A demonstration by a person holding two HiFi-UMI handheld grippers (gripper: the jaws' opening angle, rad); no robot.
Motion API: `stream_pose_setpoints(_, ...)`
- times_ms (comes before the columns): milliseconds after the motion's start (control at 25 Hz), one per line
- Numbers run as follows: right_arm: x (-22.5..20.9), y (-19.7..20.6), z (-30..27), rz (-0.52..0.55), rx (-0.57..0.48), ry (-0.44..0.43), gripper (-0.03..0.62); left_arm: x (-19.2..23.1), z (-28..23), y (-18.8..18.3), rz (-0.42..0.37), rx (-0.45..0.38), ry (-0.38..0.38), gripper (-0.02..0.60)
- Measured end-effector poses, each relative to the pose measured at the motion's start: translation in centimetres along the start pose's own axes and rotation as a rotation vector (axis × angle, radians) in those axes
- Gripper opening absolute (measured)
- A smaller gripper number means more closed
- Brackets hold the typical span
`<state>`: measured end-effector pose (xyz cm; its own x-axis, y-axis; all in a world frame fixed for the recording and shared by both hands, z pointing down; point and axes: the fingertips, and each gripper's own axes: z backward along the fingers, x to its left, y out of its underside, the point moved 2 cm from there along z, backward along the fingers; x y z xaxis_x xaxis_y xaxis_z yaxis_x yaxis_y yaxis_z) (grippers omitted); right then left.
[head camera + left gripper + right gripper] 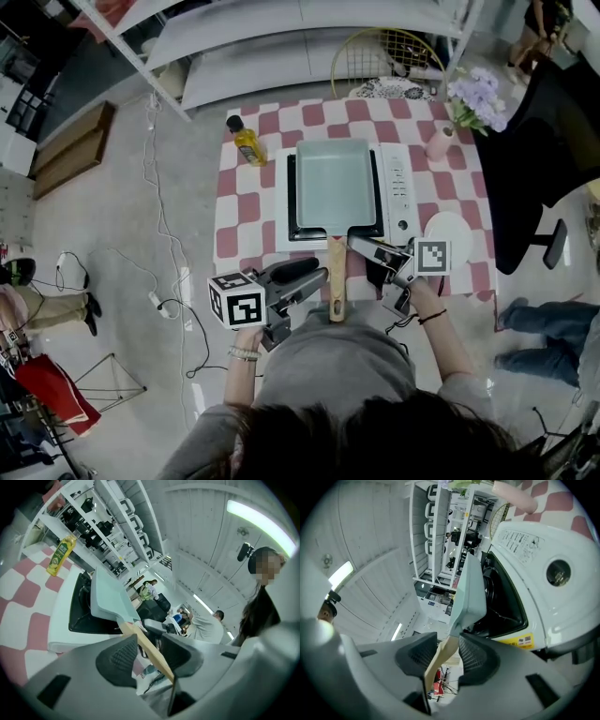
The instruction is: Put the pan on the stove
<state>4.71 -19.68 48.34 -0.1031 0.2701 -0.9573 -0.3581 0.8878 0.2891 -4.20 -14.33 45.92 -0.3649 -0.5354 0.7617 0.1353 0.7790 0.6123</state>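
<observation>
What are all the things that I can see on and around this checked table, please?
pan: one, pale green, wooden handle, on the stove
stove: one, white with black top, middle of the tablecloth
tablecloth: one, red and white checks
bottle: one, yellow, far left corner
vase: one, pink, far right corner
flowers: one bunch, purple, in the vase
plate: one, white, right of the stove
chair: one, black, beyond the right side
cables: several, white and black, on the floor at left
left tongs: one, grey, closed on the handle
right tongs: one, grey, closed on the handle
</observation>
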Motion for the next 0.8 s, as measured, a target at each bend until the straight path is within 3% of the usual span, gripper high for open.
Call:
stream_pose_setpoints(280,1.2,-0.5,0.6,0.057,-0.015,0.0,0.09,-0.3,0.5,-1.0,-0.065,-0.038,-0.036,0.131)
stream_pose_setpoints(480,1.7,-1.2,1.1,0.164,-0.016,0.045,0.057,-0.6,0.9,-1.6,-0.151,-0.046,-0.087,0.074)
stream_pose_setpoints(800,2.6,-2.6,1.9,0.342,-0.032,0.123,0.028,-1.5,1.4,-3.0,-0.223,-0.072,-0.1,0.049)
